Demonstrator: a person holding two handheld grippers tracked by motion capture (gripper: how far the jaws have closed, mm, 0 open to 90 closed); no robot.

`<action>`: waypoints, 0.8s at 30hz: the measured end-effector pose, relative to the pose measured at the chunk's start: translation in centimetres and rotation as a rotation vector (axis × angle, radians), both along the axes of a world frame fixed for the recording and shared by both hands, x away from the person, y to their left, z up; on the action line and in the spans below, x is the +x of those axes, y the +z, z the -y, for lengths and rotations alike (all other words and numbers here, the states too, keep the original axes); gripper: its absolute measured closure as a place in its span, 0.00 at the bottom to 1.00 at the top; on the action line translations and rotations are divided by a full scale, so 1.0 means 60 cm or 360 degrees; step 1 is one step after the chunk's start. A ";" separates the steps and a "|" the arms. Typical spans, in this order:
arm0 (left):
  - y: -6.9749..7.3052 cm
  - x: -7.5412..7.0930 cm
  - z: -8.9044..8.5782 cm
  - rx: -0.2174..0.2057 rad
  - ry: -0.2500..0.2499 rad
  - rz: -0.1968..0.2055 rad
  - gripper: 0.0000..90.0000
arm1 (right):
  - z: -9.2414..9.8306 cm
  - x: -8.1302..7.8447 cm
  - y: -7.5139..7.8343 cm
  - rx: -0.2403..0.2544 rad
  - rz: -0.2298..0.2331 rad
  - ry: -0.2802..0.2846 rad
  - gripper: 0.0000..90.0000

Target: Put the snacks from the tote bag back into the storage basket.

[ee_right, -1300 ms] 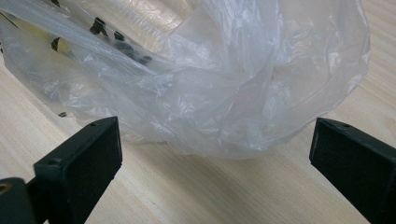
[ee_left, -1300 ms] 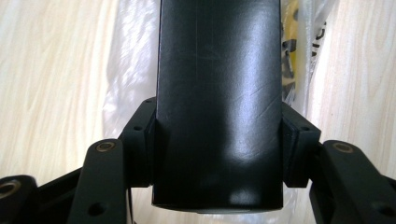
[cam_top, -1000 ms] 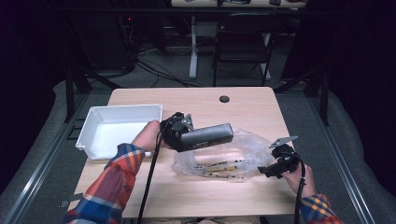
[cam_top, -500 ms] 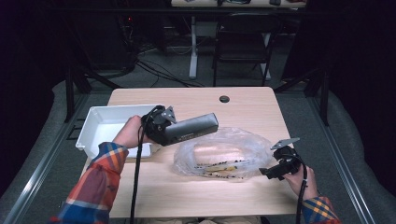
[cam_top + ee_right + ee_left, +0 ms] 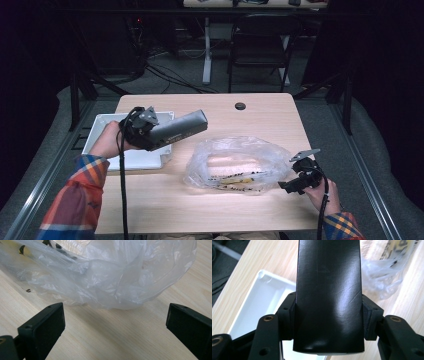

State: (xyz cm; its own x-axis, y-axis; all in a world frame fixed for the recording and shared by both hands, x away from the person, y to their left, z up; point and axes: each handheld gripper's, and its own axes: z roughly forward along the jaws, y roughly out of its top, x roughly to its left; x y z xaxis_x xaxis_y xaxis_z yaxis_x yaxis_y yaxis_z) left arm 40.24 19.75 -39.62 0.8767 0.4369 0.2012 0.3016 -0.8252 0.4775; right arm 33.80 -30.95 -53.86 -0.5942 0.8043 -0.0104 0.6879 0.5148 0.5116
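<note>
Since the earlier frame the dark case (image 5: 179, 130) has been carried leftward from above the plastic bag (image 5: 235, 162) to over the white tray (image 5: 95, 135), clamped in the left hand-held gripper (image 5: 150, 132). Lowering into the tray seems next. The smooth, glossy case contrasts with crinkled film. The right hand-held gripper (image 5: 295, 186) rests open on the desk (image 5: 270, 110).

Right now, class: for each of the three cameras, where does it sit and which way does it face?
High view: above the person's side, looking forward and down at the table; forearms and both grippers show.
Left gripper view: rides the left gripper, looking along the black case it clamps, over the white tray.
Right gripper view: rides the right gripper, open jaws facing the plastic bag.
All share the bag.
</note>
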 end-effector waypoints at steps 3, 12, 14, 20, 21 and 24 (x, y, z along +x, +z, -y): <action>0.004 -0.005 -0.029 -0.0006 0.0063 0.0006 0.48 | -0.001 0.000 -0.001 0.0007 -0.0001 -0.0004 0.02; 0.002 -0.010 -0.098 -0.0015 0.0195 -0.0013 0.48 | -0.001 0.001 -0.001 -0.0008 -0.0001 0.0002 0.02; 0.000 -0.011 -0.113 -0.0018 0.0227 -0.0010 0.48 | -0.001 0.001 -0.001 -0.0010 -0.0001 0.0000 0.02; -0.016 -0.014 -0.148 -0.0026 0.0296 0.0015 0.48 | -0.002 0.001 -0.002 -0.0011 0.0005 -0.0007 0.02; -0.020 -0.013 -0.152 -0.0030 0.0298 0.0015 0.48 | -0.002 0.002 -0.003 -0.0011 0.0009 -0.0004 0.02; -0.037 -0.008 -0.165 -0.0020 0.0335 -0.0005 0.48 | -0.002 0.002 -0.003 -0.0015 0.0003 0.0003 0.02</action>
State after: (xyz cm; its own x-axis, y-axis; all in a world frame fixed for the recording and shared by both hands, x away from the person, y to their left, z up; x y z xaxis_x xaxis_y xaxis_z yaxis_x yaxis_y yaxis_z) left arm 39.75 29.63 -41.86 0.7664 0.6130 0.1918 0.4683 -0.7377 0.4863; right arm 33.92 -30.80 -54.03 -0.5954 0.8032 -0.0191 0.6862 0.5208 0.5078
